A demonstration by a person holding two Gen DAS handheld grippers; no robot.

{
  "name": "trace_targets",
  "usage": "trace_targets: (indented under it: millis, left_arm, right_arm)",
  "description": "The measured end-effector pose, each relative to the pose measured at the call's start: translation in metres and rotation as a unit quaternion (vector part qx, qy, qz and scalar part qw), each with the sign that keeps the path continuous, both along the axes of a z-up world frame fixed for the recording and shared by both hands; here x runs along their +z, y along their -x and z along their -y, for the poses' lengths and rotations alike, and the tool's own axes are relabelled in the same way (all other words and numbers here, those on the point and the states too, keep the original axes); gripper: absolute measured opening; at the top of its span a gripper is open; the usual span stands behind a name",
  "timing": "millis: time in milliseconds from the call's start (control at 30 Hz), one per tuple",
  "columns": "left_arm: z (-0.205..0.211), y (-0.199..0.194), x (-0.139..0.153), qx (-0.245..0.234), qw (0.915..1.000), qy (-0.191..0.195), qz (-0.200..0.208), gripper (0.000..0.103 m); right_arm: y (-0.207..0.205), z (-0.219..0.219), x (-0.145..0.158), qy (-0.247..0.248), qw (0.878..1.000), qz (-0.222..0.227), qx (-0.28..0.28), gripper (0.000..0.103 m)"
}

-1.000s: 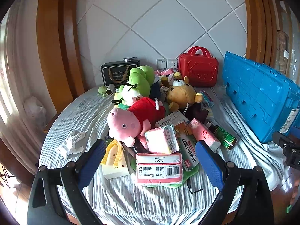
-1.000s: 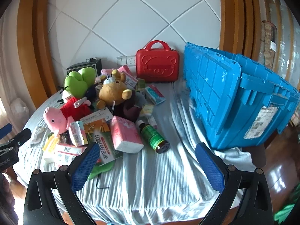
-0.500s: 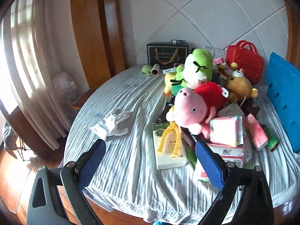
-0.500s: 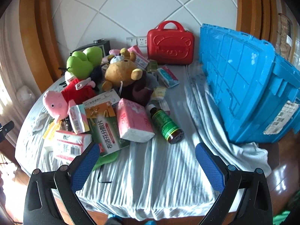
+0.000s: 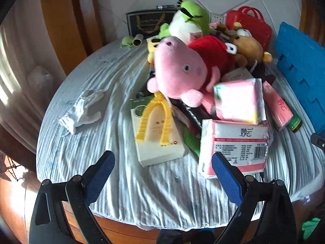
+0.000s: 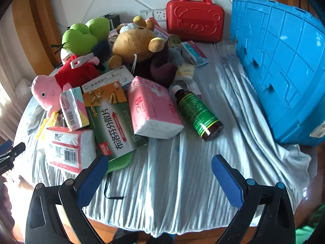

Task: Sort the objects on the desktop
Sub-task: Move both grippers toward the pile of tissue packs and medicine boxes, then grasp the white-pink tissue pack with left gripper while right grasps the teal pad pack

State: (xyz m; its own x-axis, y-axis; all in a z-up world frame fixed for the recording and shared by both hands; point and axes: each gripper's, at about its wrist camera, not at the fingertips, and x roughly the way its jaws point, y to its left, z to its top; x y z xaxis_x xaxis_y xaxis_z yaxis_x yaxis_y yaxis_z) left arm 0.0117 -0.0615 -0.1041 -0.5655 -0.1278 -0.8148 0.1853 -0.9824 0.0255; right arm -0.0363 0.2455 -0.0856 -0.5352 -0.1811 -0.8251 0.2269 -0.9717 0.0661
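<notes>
Fingers of both grippers stand wide apart and hold nothing. The left gripper (image 5: 162,162) hangs over the near rim of the round desk covered in a wrinkled grey-white striped cloth (image 5: 85,146), where the wooden edge curves under the cloth just behind the blue finger pads (image 5: 101,168). Open cloth lies between those pads and out to the left, broken only by a crumpled white glove (image 5: 81,111) well apart from the pile. Just beyond the gap lies a flat white box with a yellow plastic clip on top (image 5: 156,130), and the right pad sits at the near corner of a pink-and-white wrapped tissue pack with a barcode (image 5: 233,144). Behind these a second pink tissue pack (image 5: 237,101) leans on the heap, then a pink pig plush toy in a red dress (image 5: 178,73), a green frog plush (image 5: 191,20) and a brown bear plush (image 5: 249,46).

The right gripper (image 6: 158,172) also hovers at the near rim, with a broad strip of bare cloth ahead of it running between the pile and a large blue plastic crate (image 6: 284,61) tipped on its side at the right edge. Its left pad is just beside a green-and-orange medicine box with Chinese print (image 6: 113,122). Further on lie a pink floral tissue pack (image 6: 152,107) and a brown glass bottle with a green label (image 6: 197,111) on its side, near each other. At the far wall stands a red hard-shell case with a handle (image 6: 195,18).
</notes>
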Motion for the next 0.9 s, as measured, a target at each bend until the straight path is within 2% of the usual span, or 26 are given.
trace_targets:
  millis: [33,100,267,433,467,567,733,867,900]
  left_arm:
    - [-0.008,0.003,-0.005,-0.014,0.9999,-0.001,0.008,0.098]
    - [-0.020,0.005,-0.015,-0.037,0.9991,-0.001,0.022,0.098]
    - [-0.034,0.014,-0.045,-0.066,0.9962,0.002,0.057,0.097]
    - [-0.023,0.027,-0.047,-0.047,0.9976,0.023,0.045,0.097]
    - [-0.019,0.029,-0.043,-0.036,0.9977,0.041,0.038,0.097]
    - [0.003,0.035,-0.031,0.004,0.9974,0.070,0.019,0.098]
    - [0.023,0.029,-0.010,0.033,0.9993,0.008,0.014,0.097]
    - [0.012,0.020,0.003,0.028,0.9965,-0.078,0.011,0.097]
    - [0.006,0.023,0.004,0.030,0.9956,-0.088,0.012,0.097]
  right_arm:
    - [0.002,0.002,-0.002,-0.003,1.000,0.003,0.004,0.098]
    - [0.005,0.011,-0.010,-0.007,1.000,0.012,0.018,0.085]
    - [0.017,0.046,-0.035,-0.010,0.998,0.032,0.059,0.081]
    - [0.022,0.093,-0.057,-0.012,0.993,0.052,0.108,0.080]
    - [0.018,0.105,-0.060,-0.015,0.991,0.053,0.120,0.073]
    - [0.007,0.130,-0.063,0.007,0.985,0.064,0.159,0.071]
    - [-0.004,0.153,-0.067,0.018,0.980,0.079,0.183,0.071]
    - [-0.006,0.127,-0.054,0.013,0.986,0.069,0.151,0.072]
    - [-0.006,0.117,-0.049,0.013,0.987,0.062,0.145,0.074]
